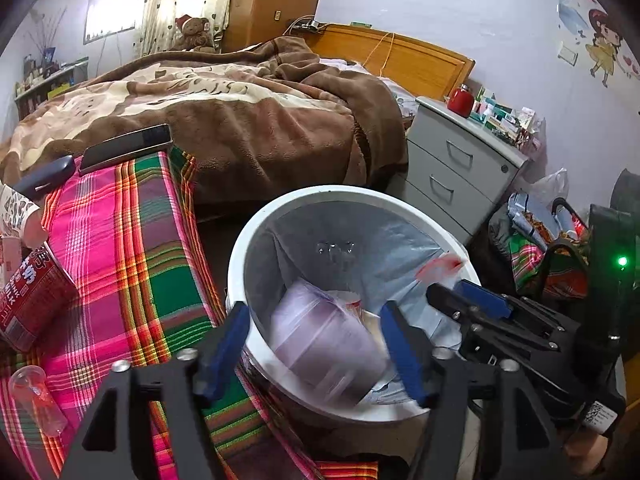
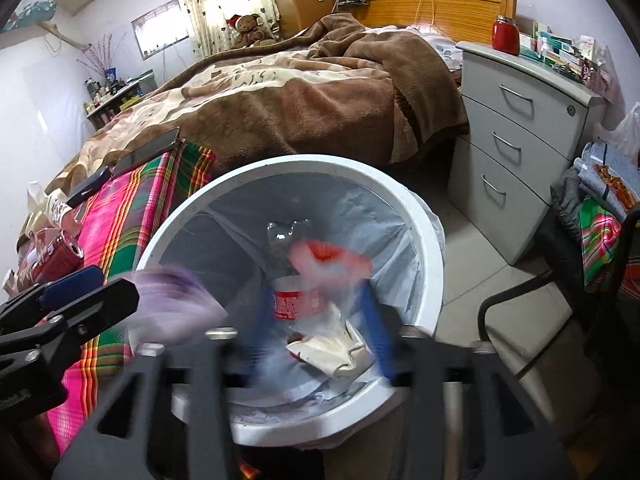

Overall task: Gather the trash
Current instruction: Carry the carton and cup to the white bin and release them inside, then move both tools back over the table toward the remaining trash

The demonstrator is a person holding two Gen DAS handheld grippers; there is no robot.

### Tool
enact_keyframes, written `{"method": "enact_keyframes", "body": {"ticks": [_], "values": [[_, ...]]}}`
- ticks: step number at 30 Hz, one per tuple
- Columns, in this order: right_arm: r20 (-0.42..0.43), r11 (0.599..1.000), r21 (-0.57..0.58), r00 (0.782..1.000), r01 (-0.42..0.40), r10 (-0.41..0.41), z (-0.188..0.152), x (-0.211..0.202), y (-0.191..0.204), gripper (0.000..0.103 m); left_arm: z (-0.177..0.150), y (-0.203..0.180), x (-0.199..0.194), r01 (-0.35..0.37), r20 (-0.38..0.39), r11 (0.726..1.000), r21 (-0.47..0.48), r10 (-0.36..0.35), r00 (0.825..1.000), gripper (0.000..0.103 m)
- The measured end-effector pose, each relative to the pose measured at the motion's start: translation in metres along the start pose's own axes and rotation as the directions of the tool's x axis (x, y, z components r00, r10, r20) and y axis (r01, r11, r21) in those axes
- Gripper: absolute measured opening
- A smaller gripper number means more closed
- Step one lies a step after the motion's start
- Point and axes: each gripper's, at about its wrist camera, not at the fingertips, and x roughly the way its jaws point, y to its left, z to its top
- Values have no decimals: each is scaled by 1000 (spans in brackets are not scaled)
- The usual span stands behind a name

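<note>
A white trash bin (image 1: 240,248) with a grey liner stands by the bed; it also shows in the right wrist view (image 2: 424,216). My left gripper (image 1: 320,344) is open over the bin's near rim, and a blurred pale purple plastic piece (image 1: 320,336) sits between and beyond its fingers, inside the bin. My right gripper (image 2: 320,320) is open above the bin; a blurred red-and-white wrapper (image 2: 328,256) is in the air over it. A plastic bottle with a red label (image 2: 288,300) and crumpled paper (image 2: 332,352) lie in the bin.
A pink and green plaid cloth (image 1: 132,264) lies left of the bin with a red can (image 1: 32,296), a clear cup (image 1: 36,396) and a phone (image 1: 124,148). Behind is the bed with a brown blanket (image 1: 248,120). A grey drawer unit (image 1: 452,168) and a black chair (image 2: 520,304) stand right.
</note>
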Motion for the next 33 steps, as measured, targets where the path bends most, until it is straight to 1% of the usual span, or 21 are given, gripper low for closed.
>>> {"method": "enact_keyframes", "body": {"ticks": [3,7,14,16,19,21,27,33], "values": [[10,1000,-1,1000,-1,1,0,-2,1,65,1,2,-5,-18,17,1000,2,18,1000,70],[27,1000,2,1000,1,-1,0,-6,3,65,0,8,-12,-22,25,1000,-16,22,999,70],[46,999,-9,998,-30,31,0,-12,19,65,-7,19,-35,-55,55,998,-22,56,997,70],[51,999,-15,998,-44,45,-1,-15,26,65,-11,24,-44,-74,65,997,-28,76,995,70],[58,998,-27,996,-61,62,-3,-18,37,65,-17,36,-58,-99,77,994,-45,102,992,70],[60,996,-36,995,-79,81,-5,-20,45,65,-20,43,-67,-102,88,993,-65,107,990,70],[60,991,-67,991,-115,119,-13,-25,71,65,-34,73,-99,-153,125,982,-114,167,978,70],[51,981,-110,984,-163,169,-19,-29,100,65,-48,102,-124,-194,135,969,-155,216,967,70]]}}
